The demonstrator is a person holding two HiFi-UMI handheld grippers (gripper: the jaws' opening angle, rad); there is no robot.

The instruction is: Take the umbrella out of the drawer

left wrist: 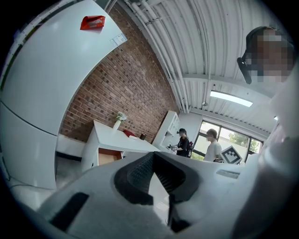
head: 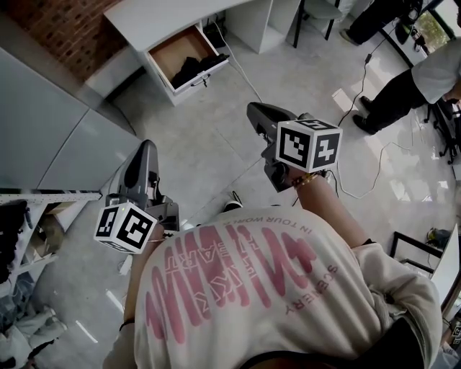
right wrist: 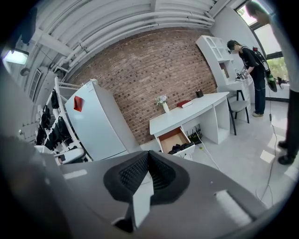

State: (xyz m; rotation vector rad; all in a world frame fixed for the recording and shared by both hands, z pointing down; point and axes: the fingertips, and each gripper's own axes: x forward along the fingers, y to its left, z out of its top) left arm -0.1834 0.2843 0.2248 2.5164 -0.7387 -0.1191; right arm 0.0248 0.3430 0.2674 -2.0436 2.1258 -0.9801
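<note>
A white desk [head: 162,18] stands across the floor, its drawer [head: 173,54] pulled open. A dark bundle [head: 196,69] lies inside, probably the umbrella; its shape is too small to make out. The right gripper view shows the same drawer [right wrist: 174,137] with the dark bundle [right wrist: 180,148] at its front. My left gripper [head: 145,146] and right gripper [head: 253,109] both hang over bare floor, well short of the desk. The left gripper [left wrist: 153,154] has its pads closed and empty. So does the right gripper [right wrist: 148,153].
A tall pale fridge [right wrist: 93,121] stands left of the desk, with a rack [head: 21,230] of dark goods beside it. Cables [head: 356,101] trail over the floor on the right. Two people [head: 403,79] stand there, near a chair [right wrist: 240,106].
</note>
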